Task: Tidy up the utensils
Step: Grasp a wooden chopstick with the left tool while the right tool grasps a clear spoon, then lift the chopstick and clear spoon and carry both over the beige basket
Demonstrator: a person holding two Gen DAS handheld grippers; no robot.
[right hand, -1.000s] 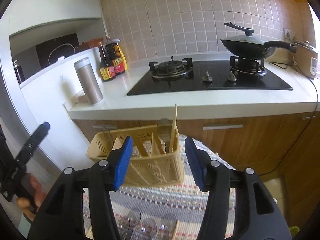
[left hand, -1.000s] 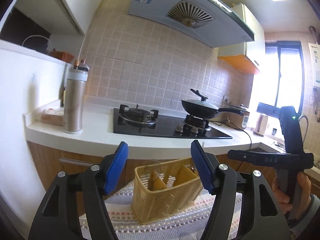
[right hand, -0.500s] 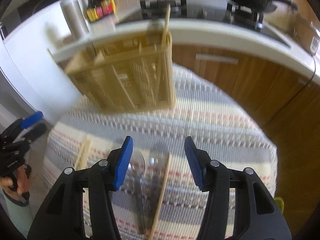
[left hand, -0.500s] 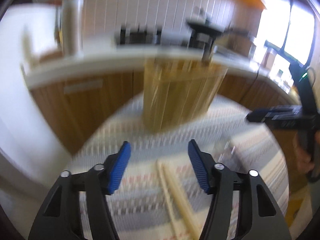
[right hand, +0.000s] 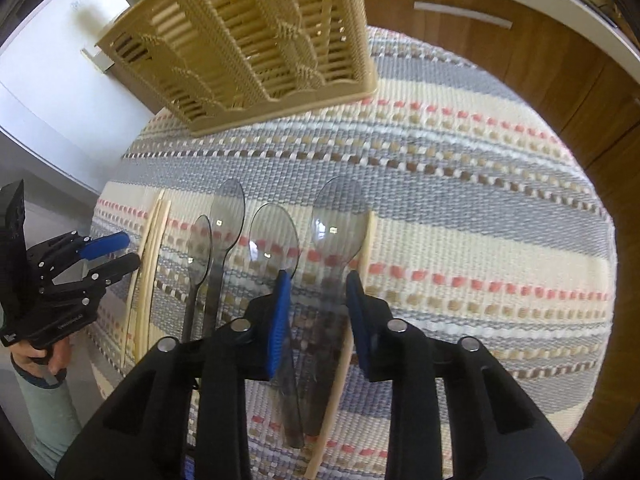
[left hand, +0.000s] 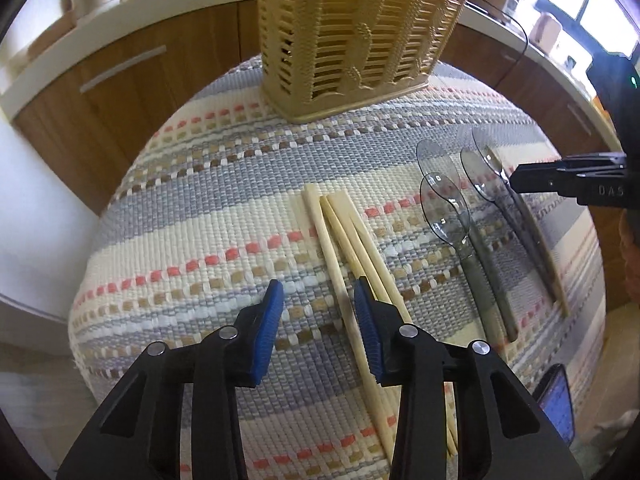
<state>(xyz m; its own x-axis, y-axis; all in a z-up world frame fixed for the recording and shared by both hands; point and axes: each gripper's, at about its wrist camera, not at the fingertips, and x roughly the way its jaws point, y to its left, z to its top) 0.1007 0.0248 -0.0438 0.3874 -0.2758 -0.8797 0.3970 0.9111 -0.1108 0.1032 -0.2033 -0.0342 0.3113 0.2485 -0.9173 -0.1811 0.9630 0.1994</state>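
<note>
A tan slatted utensil basket (left hand: pixel 356 32) stands at the far side of a striped woven mat (left hand: pixel 224 216); it also shows in the right wrist view (right hand: pixel 256 48). Several wooden chopsticks (left hand: pixel 344 248) lie on the mat. My left gripper (left hand: pixel 320 316) is open, low over the mat, with one chopstick between its blue pads. Several clear plastic spoons (right hand: pixel 340 216) lie side by side. My right gripper (right hand: pixel 316 300) is open, straddling the handle of the rightmost spoon. A single chopstick (right hand: pixel 352 328) lies beside that spoon.
Wooden cabinet doors (left hand: pixel 132 80) and a white counter edge (left hand: pixel 100 20) run behind the mat. The mat-covered surface is round and drops off at its edges. A phone screen (left hand: pixel 556 404) shows at the lower right of the left wrist view.
Both grippers have tilted down from facing the stove and counter and dropped close to the mat, the left over the chopsticks, the right over the spoons. Both jaws have narrowed.
</note>
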